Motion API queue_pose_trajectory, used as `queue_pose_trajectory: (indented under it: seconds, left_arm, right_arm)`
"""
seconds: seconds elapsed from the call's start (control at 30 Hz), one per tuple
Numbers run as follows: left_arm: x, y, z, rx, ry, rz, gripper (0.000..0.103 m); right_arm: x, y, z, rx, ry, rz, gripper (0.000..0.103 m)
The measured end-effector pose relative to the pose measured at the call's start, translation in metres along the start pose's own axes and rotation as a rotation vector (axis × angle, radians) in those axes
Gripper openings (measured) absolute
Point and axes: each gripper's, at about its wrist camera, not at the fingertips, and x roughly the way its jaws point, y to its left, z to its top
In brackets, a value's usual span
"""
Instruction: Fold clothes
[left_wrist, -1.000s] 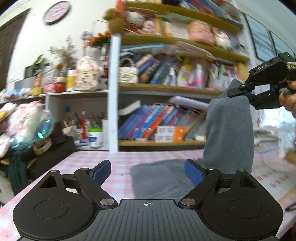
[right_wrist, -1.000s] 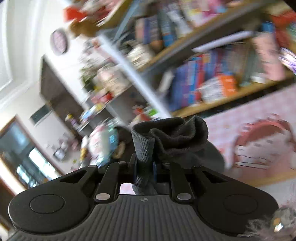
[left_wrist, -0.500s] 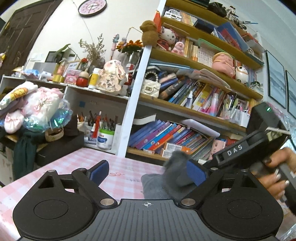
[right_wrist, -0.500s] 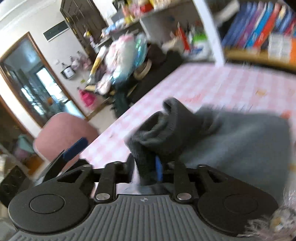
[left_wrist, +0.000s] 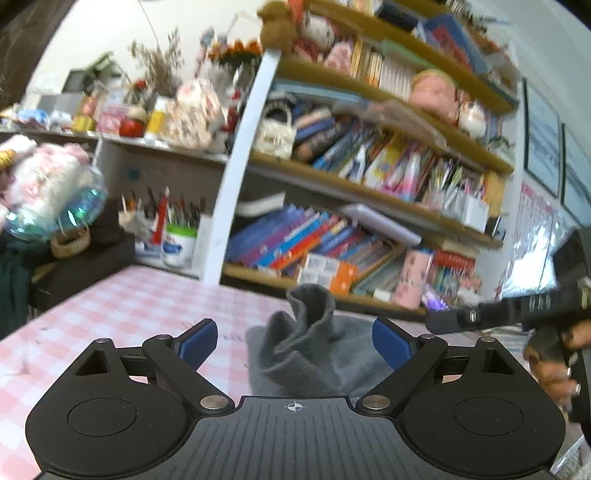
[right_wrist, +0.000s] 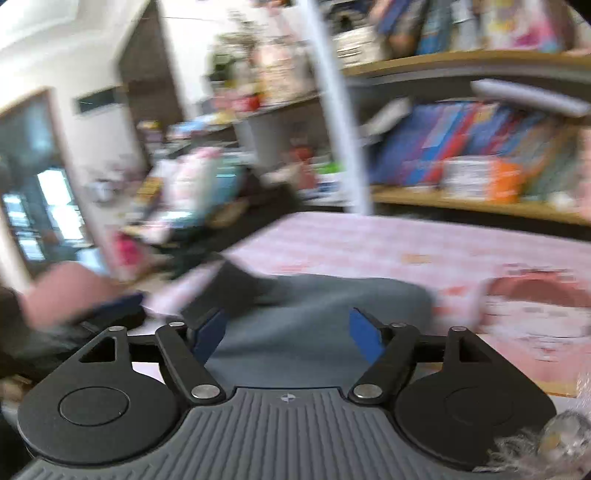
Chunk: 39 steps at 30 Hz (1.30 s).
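Pink-checked counter (left_wrist: 122, 306), bookshelves (left_wrist: 369, 192) packed with books and toys behind it, doorway off to the side in the right view.

Grey garment (left_wrist: 314, 354) lies on the counter, one end bunched up into a standing ridge rather than lying flat.

Left gripper (left_wrist: 294, 343): fingers wide apart, garment in front of and between them, no pad pressing on it. Right gripper (right_wrist: 288, 332): fingers opening, grey cloth (right_wrist: 317, 317) under and between them, not clamped. Right view is heavily blurred, so cloth edges there are hard to read. A hand (left_wrist: 554, 354) holds the right gripper at the left view's edge.

Risks, my read:
- ridge may flop either way as it settles, giving a crooked fold
- the next grab could pinch both layers at the bunch, dragging the whole piece instead of one edge
- smooth tablecloth: garment may slide when pushed flat
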Motion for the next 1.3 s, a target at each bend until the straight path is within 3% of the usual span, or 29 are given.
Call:
queue_pose_trajectory:
  seconds: [0.07,0.17,0.23,0.27,0.3,0.43,0.5,0.57,0.63,0.73,0.83,0.9,0.97,1.17,1.3]
  left_arm:
    - [0.016,-0.005,0.004,-0.020,0.032,-0.010,0.092]
    - [0.041,-0.001,0.007,-0.101,0.064,-0.026,0.088]
    - [0.053,0.001,0.008,-0.136,0.089,-0.039,0.069]
    - [0.059,0.002,0.008,-0.151,0.102,-0.046,0.035]
    - [0.061,0.004,0.008,-0.170,0.106,-0.059,0.011]
    - [0.046,0.034,0.005,-0.400,0.005,-0.183,0.011]
    - [0.049,0.055,-0.009,-0.508,0.034,-0.113,0.011]
    - [0.062,0.072,-0.032,-0.574,0.125,-0.027,0.012]
    - [0.069,0.080,-0.052,-0.642,0.166,-0.016,0.015]
    - [0.064,0.075,-0.049,-0.594,0.161,0.000,0.020]
    - [0.053,0.072,-0.040,-0.570,0.128,0.013,0.037]
    - [0.044,0.074,-0.036,-0.592,0.100,0.007,0.065]
    - [0.040,0.075,-0.034,-0.603,0.107,-0.028,0.073]
    - [0.050,0.063,-0.042,-0.613,0.180,-0.108,0.070]
    - [0.052,0.056,-0.042,-0.600,0.149,-0.127,0.026]
  right_arm:
    - [-0.001,-0.011,-0.009,0.005,0.001,-0.088,0.080]
    - [0.005,-0.022,-0.022,0.026,0.017,-0.124,0.083]
    - [0.012,-0.028,-0.029,0.062,0.036,-0.105,0.083]
    - [0.015,-0.030,-0.032,0.080,0.046,-0.096,0.083]
    - [0.016,-0.031,-0.035,0.092,0.056,-0.088,0.083]
    - [0.020,-0.033,-0.044,0.112,0.079,-0.076,0.083]
    - [0.022,-0.035,-0.046,0.129,0.085,-0.064,0.083]
    - [0.024,-0.037,-0.048,0.148,0.091,-0.052,0.083]
    - [0.027,-0.038,-0.050,0.162,0.101,-0.039,0.083]
    - [0.030,-0.040,-0.051,0.172,0.112,-0.035,0.083]
    - [0.030,-0.043,-0.051,0.196,0.113,-0.027,0.083]
    - [0.029,-0.045,-0.051,0.207,0.111,-0.024,0.083]
    - [0.028,-0.048,-0.051,0.226,0.113,-0.014,0.083]
    - [0.027,-0.050,-0.051,0.270,0.121,0.020,0.083]
    - [0.026,-0.049,-0.051,0.274,0.123,0.021,0.083]
